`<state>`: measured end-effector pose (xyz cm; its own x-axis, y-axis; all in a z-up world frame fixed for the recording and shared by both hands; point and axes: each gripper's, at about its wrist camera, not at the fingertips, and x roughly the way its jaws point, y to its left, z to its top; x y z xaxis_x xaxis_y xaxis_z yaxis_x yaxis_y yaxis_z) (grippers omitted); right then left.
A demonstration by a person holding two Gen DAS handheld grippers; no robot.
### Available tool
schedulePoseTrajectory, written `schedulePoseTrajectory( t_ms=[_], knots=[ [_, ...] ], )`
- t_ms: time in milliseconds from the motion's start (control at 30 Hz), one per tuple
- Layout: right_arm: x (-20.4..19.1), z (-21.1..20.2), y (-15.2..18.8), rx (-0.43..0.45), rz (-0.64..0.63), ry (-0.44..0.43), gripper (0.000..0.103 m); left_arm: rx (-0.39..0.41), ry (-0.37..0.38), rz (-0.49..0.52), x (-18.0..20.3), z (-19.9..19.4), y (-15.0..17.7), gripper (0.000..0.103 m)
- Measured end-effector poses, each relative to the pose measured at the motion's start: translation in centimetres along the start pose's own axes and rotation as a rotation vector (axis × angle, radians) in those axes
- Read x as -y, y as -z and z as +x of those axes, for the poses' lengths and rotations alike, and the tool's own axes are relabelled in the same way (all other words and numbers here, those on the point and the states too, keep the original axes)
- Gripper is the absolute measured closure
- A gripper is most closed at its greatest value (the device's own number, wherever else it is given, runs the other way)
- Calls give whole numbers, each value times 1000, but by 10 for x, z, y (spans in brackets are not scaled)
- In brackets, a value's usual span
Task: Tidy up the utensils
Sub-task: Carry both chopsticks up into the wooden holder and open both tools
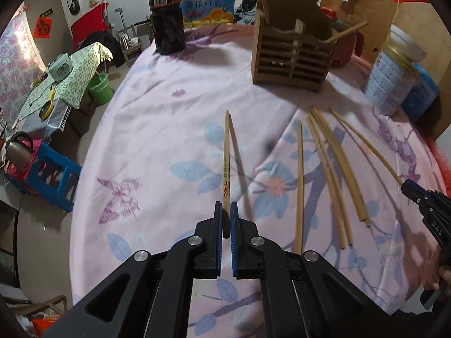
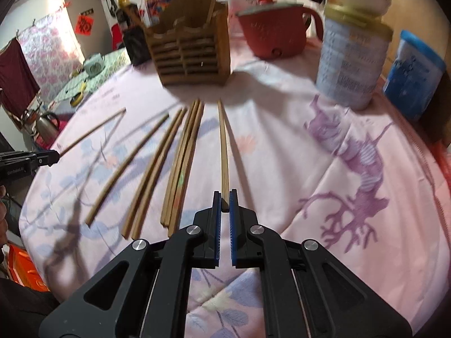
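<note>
Bamboo chopstick (image 1: 227, 157) sits pinched between the left gripper's (image 1: 225, 217) blue pads, angled out over the pink floral tablecloth (image 1: 157, 129) toward the slatted wooden holder (image 1: 290, 62). Loose chopsticks (image 1: 329, 166) lie to its right.

Right wrist view: the right gripper (image 2: 225, 201) likewise clamps another chopstick (image 2: 223, 146), beside the loose row (image 2: 157, 169).

Hidden, cropped, blurred bits
Oil bottle (image 1: 166, 14) top cut by frame edge; wooden holder (image 2: 191, 53) + tin (image 2: 352, 56) motion-blurred, label unreadable; chopstick (image 1: 226, 169) rear end hidden btwn left gripper (image 1: 225, 219) pads
</note>
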<state>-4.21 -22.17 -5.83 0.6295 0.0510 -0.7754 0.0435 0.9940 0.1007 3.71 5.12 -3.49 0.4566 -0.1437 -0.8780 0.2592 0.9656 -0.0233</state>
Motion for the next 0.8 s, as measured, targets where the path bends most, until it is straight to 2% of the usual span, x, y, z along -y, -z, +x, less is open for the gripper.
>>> schedulePoseTrajectory(
  t_ms=[267,433,567,800],
  knots=[
    [-1,-49,-35,141,-4,-3,97,53,31,12,3,-40,-31,97],
    [-4,-80,-56,227,-3,-14,97,58,60,5,5,-58,-43,97],
    [-7,-91,-63,248,-3,-26,97,72,89,-5,7,-70,-52,97],
    [-9,-104,-68,275,-5,-32,97,77,115,46,21,-86,-61,97]
  ],
)
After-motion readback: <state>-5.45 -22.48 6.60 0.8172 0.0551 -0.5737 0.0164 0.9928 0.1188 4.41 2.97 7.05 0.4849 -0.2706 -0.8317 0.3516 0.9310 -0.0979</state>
